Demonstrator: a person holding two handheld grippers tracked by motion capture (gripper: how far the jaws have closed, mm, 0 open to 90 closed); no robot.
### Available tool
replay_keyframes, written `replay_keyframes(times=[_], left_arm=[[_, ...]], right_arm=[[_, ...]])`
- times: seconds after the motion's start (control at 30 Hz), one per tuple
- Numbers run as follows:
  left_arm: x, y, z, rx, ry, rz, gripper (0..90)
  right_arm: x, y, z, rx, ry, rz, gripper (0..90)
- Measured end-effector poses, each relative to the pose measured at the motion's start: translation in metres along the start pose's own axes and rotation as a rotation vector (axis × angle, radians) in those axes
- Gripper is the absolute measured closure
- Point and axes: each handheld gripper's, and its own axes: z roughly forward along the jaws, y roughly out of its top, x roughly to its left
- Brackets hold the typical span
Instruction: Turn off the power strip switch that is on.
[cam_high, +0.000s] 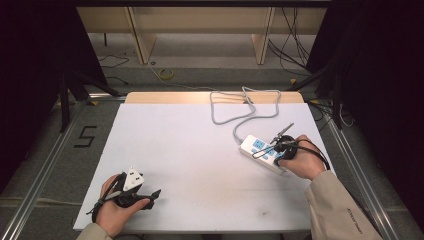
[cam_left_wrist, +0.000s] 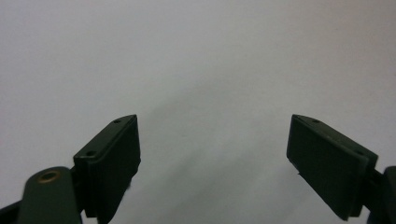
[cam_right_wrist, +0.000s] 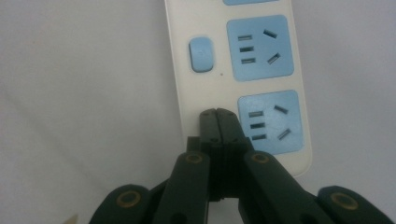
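Observation:
A white power strip (cam_high: 253, 145) with light-blue sockets lies at the right of the white table (cam_high: 190, 145), and its grey cord (cam_high: 235, 112) loops toward the far edge. My right gripper (cam_high: 267, 151) is shut, with nothing between its jaws. In the right gripper view its tips (cam_right_wrist: 218, 114) sit over the power strip (cam_right_wrist: 184, 70), just left of the nearest blue socket (cam_right_wrist: 271, 122). A blue switch button (cam_right_wrist: 201, 54) lies beside the socket beyond it. Whether the tips touch the strip I cannot tell. My left gripper (cam_high: 150, 196) rests near the front left, open (cam_left_wrist: 212, 158) over bare table.
Beyond the table's far edge stand wooden legs (cam_high: 142, 40) and loose cables (cam_high: 295, 45) on the floor. Dark tripod stands (cam_high: 67, 95) flank both sides. A "5" is marked on the floor (cam_high: 86, 136) at the left.

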Motion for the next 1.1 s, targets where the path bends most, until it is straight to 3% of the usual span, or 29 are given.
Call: replay_keyframes(times=[1.1], left_arm=[[0.0005, -0.0002, -0.0002, 0.001, 0.002, -0.002, 17.3]], right_arm=[[-0.0007, -0.0012, -0.0007, -0.009, 0.007, 0.007, 90.0]])
